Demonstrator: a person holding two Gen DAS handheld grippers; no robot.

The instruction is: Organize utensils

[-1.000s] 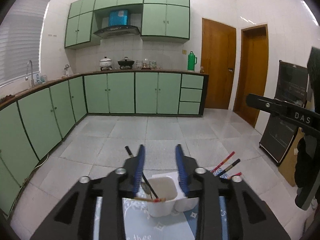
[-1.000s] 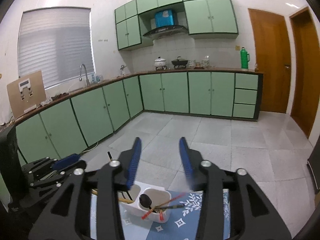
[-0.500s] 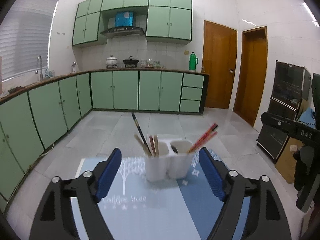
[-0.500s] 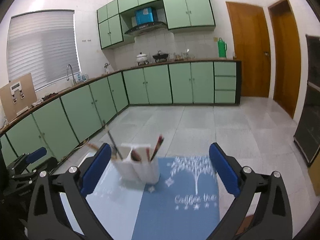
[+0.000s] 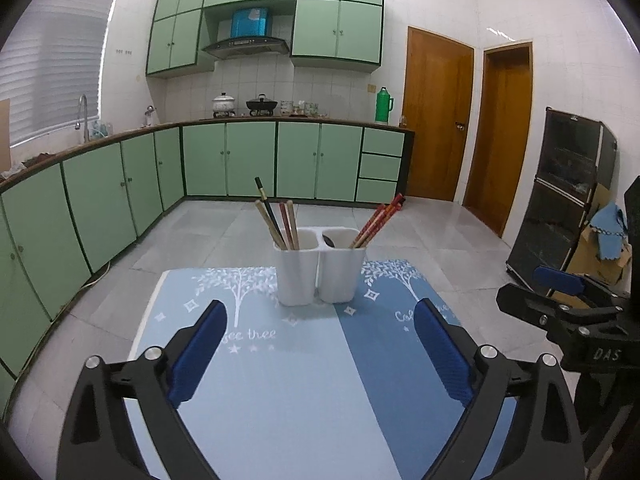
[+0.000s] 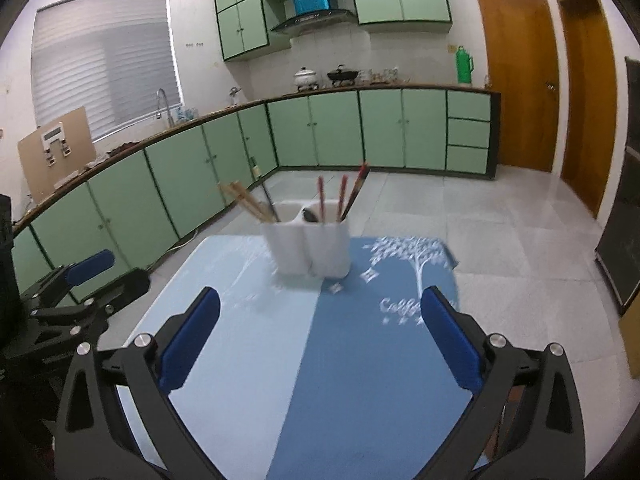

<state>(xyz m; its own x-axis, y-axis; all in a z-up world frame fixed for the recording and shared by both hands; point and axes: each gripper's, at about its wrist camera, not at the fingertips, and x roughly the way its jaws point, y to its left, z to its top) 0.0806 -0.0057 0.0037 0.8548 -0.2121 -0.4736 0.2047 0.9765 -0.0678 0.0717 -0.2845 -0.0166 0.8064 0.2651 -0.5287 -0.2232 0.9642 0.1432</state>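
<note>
Both fisheye views look forward and slightly downward along their own black, blue-padded fingers, across the two-tone blue printed table mat (image 5: 280, 392) toward the white twin-cup plastic utensil holder (image 5: 320, 270) and the green kitchen cabinets behind. The left view faces the holder nearly head-on, near but apart. The right view sits further right (its holder (image 6: 310, 248) looks blurred), and each view catches the other gripper at its edge.

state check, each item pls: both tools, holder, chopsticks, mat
left tool: jaws opening, nothing between them
right tool: open, empty
white holder: upright on mat
chopsticks: standing in both compartments, leaning
blue mat: flat
</note>
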